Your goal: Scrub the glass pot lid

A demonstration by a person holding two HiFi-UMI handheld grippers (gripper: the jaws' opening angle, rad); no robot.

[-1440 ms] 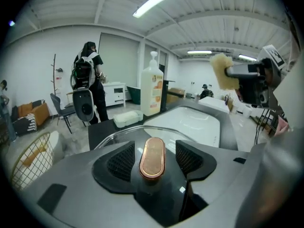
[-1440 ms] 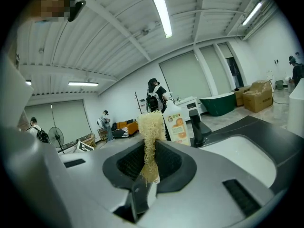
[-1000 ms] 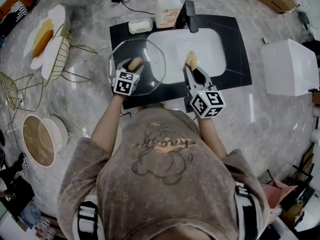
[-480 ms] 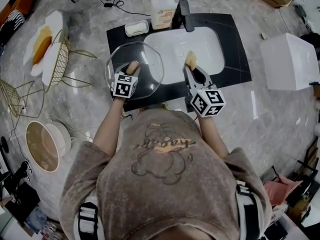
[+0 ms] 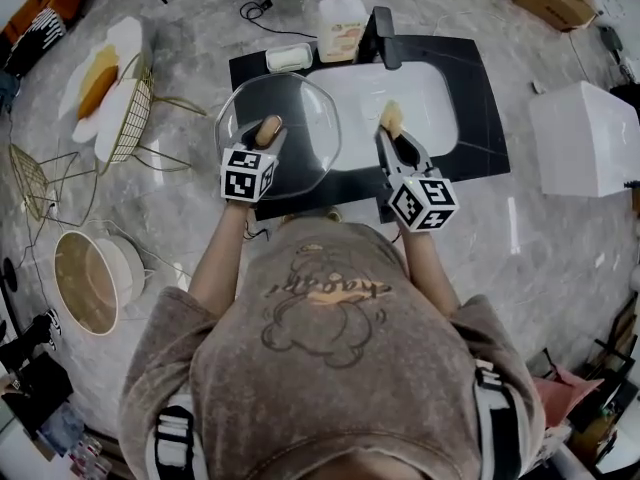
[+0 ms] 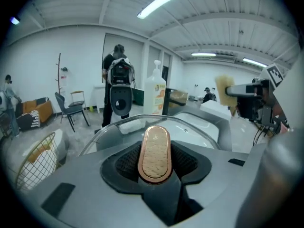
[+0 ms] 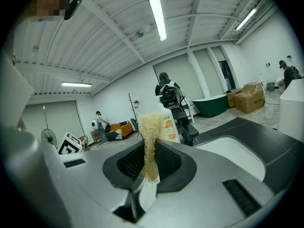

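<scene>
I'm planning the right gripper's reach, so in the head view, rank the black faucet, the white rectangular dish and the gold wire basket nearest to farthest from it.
From the right gripper:
1. Black faucet, straight ahead.
2. White rectangular dish, ahead and left.
3. Gold wire basket, far left.
</scene>
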